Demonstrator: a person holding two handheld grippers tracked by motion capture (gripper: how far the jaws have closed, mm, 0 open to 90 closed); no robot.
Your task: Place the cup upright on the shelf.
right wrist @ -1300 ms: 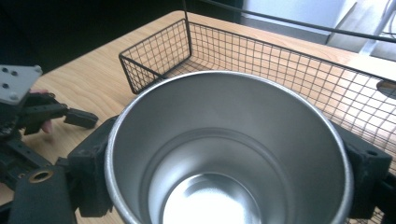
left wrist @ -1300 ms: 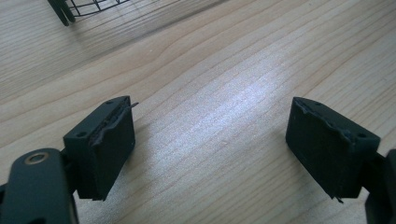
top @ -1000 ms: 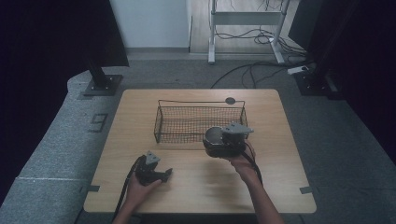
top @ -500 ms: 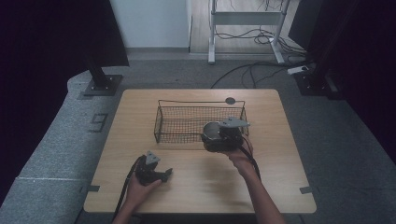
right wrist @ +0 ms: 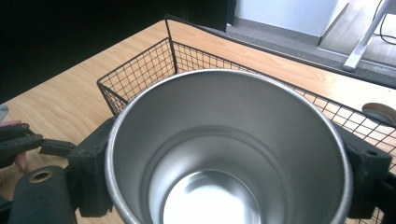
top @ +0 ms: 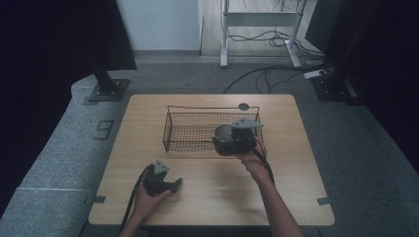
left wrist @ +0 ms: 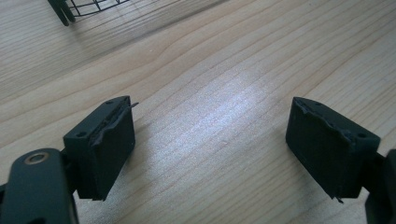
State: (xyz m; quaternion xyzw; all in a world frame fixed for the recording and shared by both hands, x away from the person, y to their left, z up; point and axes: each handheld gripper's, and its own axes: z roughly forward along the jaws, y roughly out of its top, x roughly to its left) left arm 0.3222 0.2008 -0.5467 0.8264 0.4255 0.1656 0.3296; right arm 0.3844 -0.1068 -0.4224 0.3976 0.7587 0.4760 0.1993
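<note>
Since a second ago the right hand has carried its load a bit left and toward the far side, so it's now over the basket's right end rather than at the near rim; the left side hasn't budged. Going left to right: the left gripper point(top: 170, 185) rests on the wooden table point(top: 296, 197) near the front-left, jaws spread wide with nothing but bare wood grain between them in its own view. Next comes the black wire mesh basket point(top: 190, 129), sitting mid-table and looking empty from above. Then the right gripper point(top: 230, 139), which is pinching a stainless steel cup point(right wrist: 224, 154), one black jaw pressed against each side of the wall just below the rim. The cup is upright, mouth up, empty and shiny inside, hanging above the basket's right portion; I can't tell whether its base is touching the mesh yet. Behind the basket there's a small dark round disc point(top: 243, 106) on the table, maybe a lid, hard to say. My guess on handling: the cup's rigid and fairly light, but smooth metal is slippery, so squeezing across the outside wall below the lip like this seems the safest hold.
</note>
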